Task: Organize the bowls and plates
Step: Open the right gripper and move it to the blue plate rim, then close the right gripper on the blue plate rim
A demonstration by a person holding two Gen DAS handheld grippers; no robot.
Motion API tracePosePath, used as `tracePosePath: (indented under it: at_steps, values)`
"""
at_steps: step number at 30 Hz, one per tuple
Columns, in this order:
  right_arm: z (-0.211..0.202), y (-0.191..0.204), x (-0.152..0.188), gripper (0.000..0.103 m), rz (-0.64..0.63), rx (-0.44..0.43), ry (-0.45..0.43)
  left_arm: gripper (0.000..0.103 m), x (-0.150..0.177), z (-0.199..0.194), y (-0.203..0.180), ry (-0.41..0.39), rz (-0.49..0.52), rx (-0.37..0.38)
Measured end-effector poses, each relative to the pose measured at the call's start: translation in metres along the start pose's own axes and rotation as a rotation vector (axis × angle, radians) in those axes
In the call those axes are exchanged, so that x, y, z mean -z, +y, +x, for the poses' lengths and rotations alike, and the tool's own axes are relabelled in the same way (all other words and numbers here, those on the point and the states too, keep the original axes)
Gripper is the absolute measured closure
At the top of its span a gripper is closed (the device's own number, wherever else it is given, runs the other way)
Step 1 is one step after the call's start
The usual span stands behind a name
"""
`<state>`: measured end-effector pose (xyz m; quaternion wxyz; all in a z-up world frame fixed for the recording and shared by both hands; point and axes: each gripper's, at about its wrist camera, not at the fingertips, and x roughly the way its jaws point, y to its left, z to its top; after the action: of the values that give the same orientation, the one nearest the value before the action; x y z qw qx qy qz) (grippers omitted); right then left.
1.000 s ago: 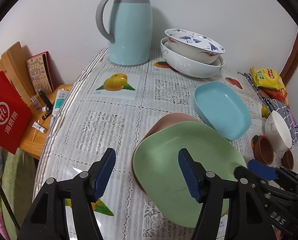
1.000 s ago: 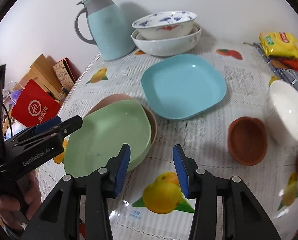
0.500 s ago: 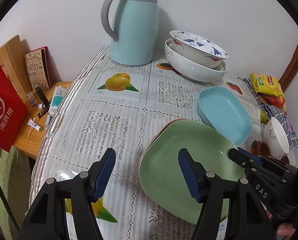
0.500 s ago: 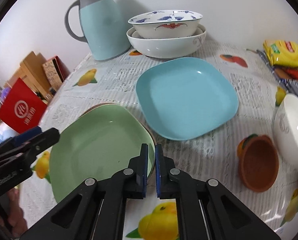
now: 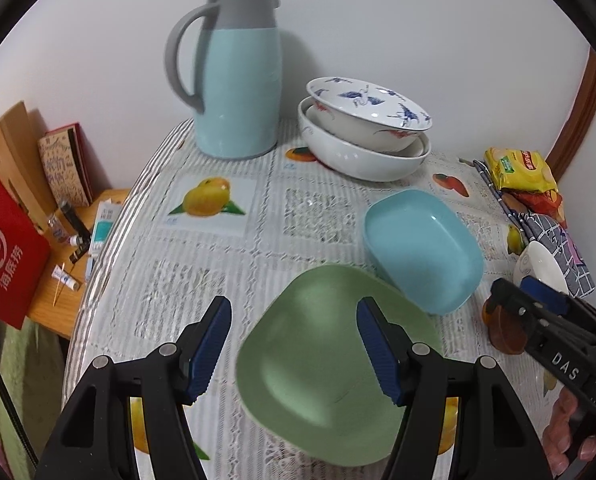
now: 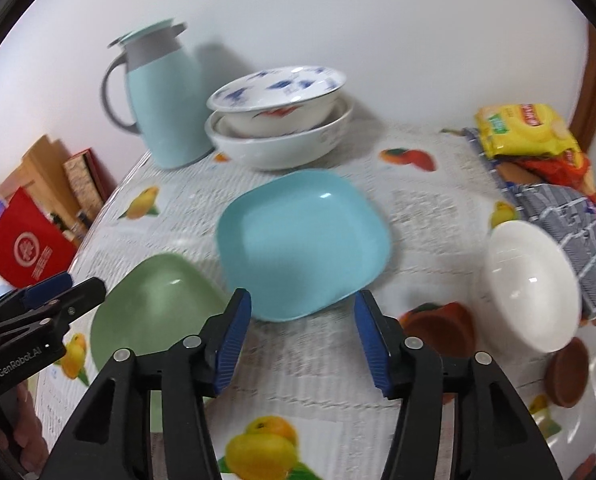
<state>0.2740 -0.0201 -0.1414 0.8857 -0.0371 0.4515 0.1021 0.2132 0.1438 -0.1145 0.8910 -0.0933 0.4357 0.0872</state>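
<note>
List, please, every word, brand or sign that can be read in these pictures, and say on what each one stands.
"DAS": on the body of the right gripper, in the left wrist view.
"GenRobot.AI": on the body of the left gripper, in the right wrist view.
Red bag: a white round logo above three Chinese characters, too unclear to quote.
Yellow snack packet: print too small.
Patterned book: lettering illegible.

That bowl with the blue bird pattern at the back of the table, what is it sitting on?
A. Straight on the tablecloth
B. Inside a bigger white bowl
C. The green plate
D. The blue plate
B: the blue-patterned bowl is nested in a larger white bowl, beside the light blue jug, apart from both plates.
</note>
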Motion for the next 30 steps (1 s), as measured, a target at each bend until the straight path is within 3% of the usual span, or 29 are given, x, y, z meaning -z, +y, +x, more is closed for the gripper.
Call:
tracePosePath:
  at_steps: [6,13,17,30]
  values:
    - [-0.008,-0.020,-0.011,0.049,0.008,0.061,-0.031,0.040,-0.013,0.002,-0.020,-0.023,0.041,-0.020]
    - [-0.004,-0.036,-0.023,0.048,0.030,0.069,-0.022,0.040,-0.026,0.013,-0.037,0.001,0.077,-0.018]
    - [0.005,-0.041,-0.028,0.042,0.043,0.054,-0.004,0.040,-0.032,0.025,-0.044,0.029,0.072,-0.002]
    - [0.057,-0.048,-0.032,0.042,0.044,0.065,0.077,0.040,-0.040,0.074,-0.060,0.072,0.073,0.016]
